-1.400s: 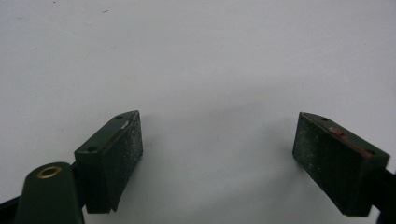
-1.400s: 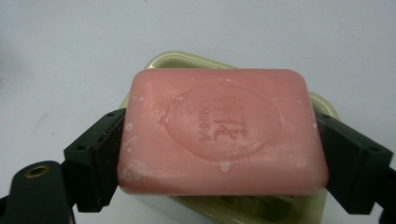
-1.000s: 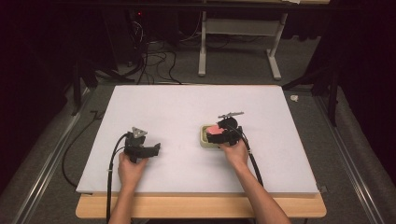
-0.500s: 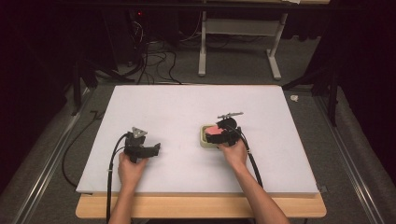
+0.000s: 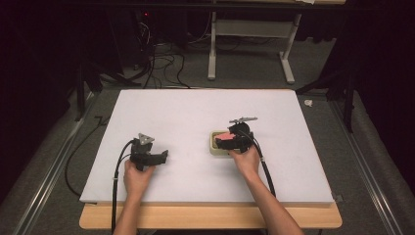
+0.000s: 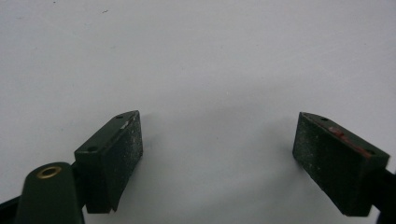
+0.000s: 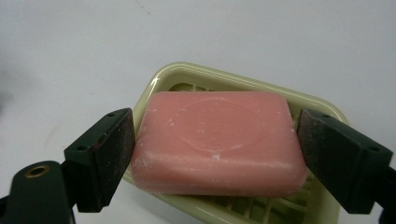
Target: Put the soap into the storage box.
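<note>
A pink bar of soap (image 7: 217, 140) lies lengthwise between my right gripper's (image 7: 215, 161) two black pads, which press on its two ends. Right under it is a pale green slatted soap dish (image 7: 196, 77); I cannot tell whether the soap rests on the slats or hangs just above them. From above, the soap (image 5: 225, 138) and dish (image 5: 214, 148) are right of the board's middle, with the right gripper (image 5: 229, 142) over them. My left gripper (image 5: 162, 156) rests on the board at the front left. Its jaws (image 6: 217, 158) stand wide open over bare white surface.
The white board (image 5: 195, 112) covers a wooden table whose front edge (image 5: 210, 218) shows below. Black cables trail from both grippers toward the person. Table legs, cables and dark floor lie beyond the far edge.
</note>
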### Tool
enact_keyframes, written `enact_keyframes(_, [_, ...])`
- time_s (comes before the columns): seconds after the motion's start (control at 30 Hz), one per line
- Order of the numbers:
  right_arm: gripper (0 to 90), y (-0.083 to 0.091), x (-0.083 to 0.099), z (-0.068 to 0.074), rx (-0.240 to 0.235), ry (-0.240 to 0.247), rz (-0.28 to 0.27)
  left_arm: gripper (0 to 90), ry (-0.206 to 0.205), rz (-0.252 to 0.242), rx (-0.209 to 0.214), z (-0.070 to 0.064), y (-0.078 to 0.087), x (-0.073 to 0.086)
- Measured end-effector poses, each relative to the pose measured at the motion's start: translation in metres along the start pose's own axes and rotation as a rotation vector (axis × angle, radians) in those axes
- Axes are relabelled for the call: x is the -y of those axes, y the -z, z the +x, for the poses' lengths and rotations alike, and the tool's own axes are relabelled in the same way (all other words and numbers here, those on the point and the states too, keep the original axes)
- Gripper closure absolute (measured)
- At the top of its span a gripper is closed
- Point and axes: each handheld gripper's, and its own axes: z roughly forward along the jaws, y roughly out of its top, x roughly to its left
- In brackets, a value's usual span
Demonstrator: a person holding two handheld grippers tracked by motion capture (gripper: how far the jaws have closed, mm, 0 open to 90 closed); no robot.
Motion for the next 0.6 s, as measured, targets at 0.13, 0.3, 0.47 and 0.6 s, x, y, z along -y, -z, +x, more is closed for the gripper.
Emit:
enact_keyframes(0.13, [13.5, 0.001, 0.000, 0.001, -0.005, 0.004, -0.004, 16.7, 0.000, 0.000, 0.000, 0.000, 0.000, 0.000])
enact_keyframes(0.3, [13.8, 0.003, 0.000, 0.001, -0.012, 0.014, -0.015, 16.6, 0.000, 0.000, 0.000, 0.000, 0.000, 0.000])
enact_keyframes(0.47, [13.9, 0.008, 0.000, -0.001, -0.010, 0.027, -0.032, 16.6, 0.001, 0.000, 0.000, 0.000, 0.000, 0.000])
enact_keyframes(0.6, [14.4, 0.015, 0.001, -0.004, -0.006, 0.037, -0.046, 16.7, 0.001, 0.000, 0.000, 0.000, 0.000, 0.000])
